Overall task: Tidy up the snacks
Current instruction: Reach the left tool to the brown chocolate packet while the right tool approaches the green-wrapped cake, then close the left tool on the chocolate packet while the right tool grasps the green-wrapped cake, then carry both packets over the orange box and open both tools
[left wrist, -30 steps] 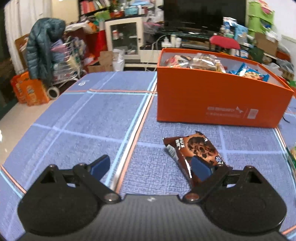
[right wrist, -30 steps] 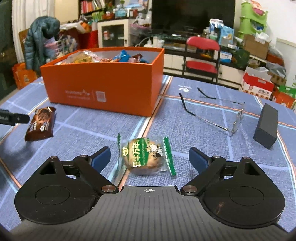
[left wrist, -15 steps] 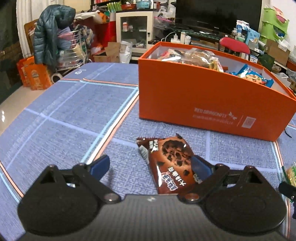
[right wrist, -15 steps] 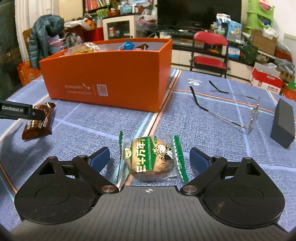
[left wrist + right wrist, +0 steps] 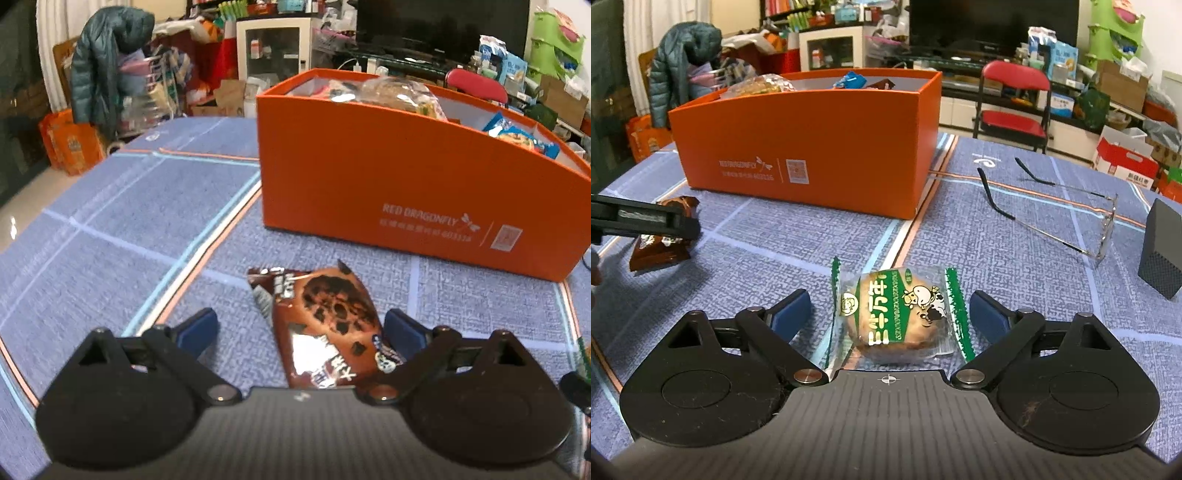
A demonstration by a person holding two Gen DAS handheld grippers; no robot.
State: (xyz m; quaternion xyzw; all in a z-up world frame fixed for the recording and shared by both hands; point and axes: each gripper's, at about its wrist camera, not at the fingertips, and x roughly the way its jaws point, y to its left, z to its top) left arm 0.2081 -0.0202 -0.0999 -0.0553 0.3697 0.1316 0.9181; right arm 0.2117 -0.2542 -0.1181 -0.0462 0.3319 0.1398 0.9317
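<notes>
A brown chocolate-cookie packet lies flat on the blue tablecloth, between the fingers of my left gripper. That gripper is open; its right pad is at the packet's edge without squeezing it. In the right wrist view a green-and-white biscuit packet lies between the fingers of my right gripper. Its jaws are closing but the pads stand clear of the wrapper. The orange box, holding several snacks, stands just behind both packets. The left gripper also shows over the brown packet.
A pair of glasses and a black block lie on the cloth to the right. A red chair stands beyond the table. The table's edge curves away at the left.
My left gripper moved forward and down, so the brown packet now lies between its fingers instead of by the right one. My right gripper's fingers narrowed slightly around the green packet.
</notes>
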